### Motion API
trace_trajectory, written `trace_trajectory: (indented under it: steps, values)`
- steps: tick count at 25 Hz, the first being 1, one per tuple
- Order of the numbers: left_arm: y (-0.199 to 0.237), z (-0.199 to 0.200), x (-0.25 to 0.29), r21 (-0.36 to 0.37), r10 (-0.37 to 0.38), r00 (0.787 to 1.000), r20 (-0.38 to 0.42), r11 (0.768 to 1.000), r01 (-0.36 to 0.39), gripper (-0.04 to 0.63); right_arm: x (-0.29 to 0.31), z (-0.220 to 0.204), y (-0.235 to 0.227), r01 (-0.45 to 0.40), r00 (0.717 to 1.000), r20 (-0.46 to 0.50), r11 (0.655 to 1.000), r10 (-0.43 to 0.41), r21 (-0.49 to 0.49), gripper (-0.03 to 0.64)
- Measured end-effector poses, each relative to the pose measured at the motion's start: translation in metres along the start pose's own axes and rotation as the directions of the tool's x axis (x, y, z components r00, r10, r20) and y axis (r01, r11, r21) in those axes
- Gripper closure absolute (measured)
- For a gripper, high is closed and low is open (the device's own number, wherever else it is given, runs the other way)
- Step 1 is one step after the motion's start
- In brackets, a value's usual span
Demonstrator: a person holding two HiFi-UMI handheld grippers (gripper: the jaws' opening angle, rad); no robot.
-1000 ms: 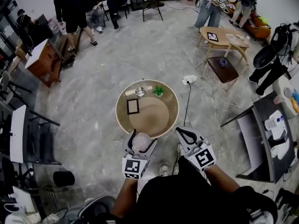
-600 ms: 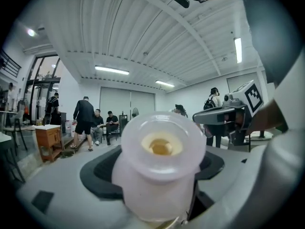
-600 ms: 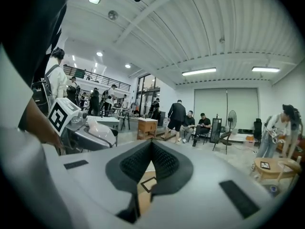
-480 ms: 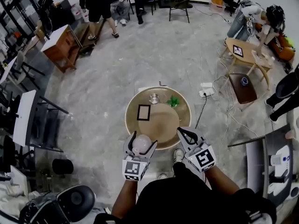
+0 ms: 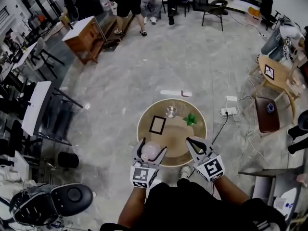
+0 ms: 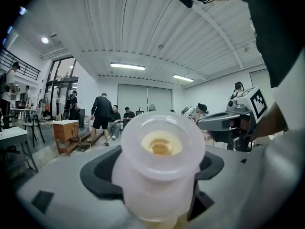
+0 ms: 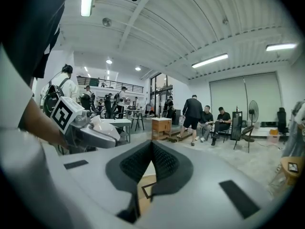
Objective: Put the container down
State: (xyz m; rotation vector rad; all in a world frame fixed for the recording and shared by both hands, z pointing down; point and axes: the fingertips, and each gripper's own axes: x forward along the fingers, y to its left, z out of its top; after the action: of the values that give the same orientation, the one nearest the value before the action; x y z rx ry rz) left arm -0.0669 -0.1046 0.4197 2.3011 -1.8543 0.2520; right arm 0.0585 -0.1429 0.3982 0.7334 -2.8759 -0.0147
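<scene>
A pale, translucent lidded container sits between the jaws of my left gripper, which is shut on it over the near rim of a round wooden table. In the left gripper view the container fills the centre, its round lid facing the camera, with the black pads on either side. My right gripper hovers over the table's near right rim. Its jaws meet at the tips with nothing between them, as the right gripper view shows.
On the table stand a black-framed card, a small metal bowl and a green object. A power strip with cables lies right of the table. A wooden cabinet, chairs and several people are farther off.
The room has swung through the head view as the person turned. Both grippers have come forward from just short of the table to over its near rim, the container still held.
</scene>
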Motion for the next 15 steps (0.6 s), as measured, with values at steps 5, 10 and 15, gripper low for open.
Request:
trace_trajectory:
  steps: [5, 10, 15]
  values:
    - [0.024, -0.003, 0.030, -0.045, 0.053, 0.999, -0.004, 0.998, -0.053, 0.181, 0.027, -0.012, -0.018, -0.074, 0.996, -0.040, 0.997, 0.074, -0.007, 0.618]
    - [0.039, -0.017, 0.053, -0.044, 0.055, 0.997, -0.050, 0.997, -0.057, 0.181, 0.055, -0.022, -0.027, -0.105, 0.993, -0.054, 0.994, 0.105, 0.019, 0.618]
    - [0.064, -0.063, 0.078, -0.038, 0.057, 0.989, -0.134, 0.997, -0.063, 0.181, 0.084, -0.055, -0.034, -0.064, 0.987, -0.140, 0.990, 0.082, 0.127, 0.617]
